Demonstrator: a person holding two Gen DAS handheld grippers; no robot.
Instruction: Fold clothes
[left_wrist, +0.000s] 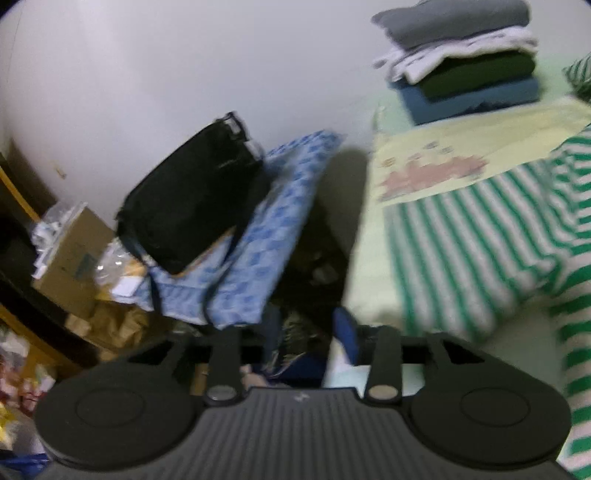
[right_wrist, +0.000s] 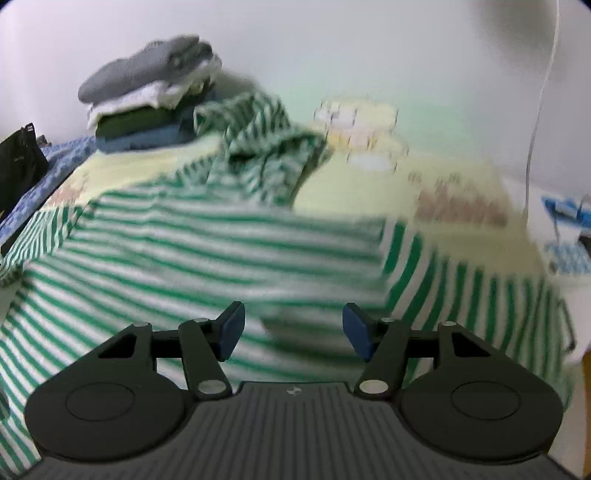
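Green-and-white striped cotton garment (right_wrist: 221, 236) spread on pale yellow bed sheet (right_wrist: 369, 184), right hand-held gripper (right_wrist: 293, 328) released above it, left hand-held gripper (left_wrist: 306, 332) spread apart, empty, folded clothes stack (left_wrist: 461, 55) beyond.

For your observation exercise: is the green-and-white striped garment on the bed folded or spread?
Spread, not yet folded. The striped garment lies broadly over the bed, one part bunched up; the folded stack sits neatly behind.

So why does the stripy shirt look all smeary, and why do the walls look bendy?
Right wrist view: the green striped shirt is smeared by motion blur, while the right tongs stay sharp. Left wrist view: the folded pile and black bag are softly blurred too. Both views: the fisheye lens curves the edges and darkens the corners.
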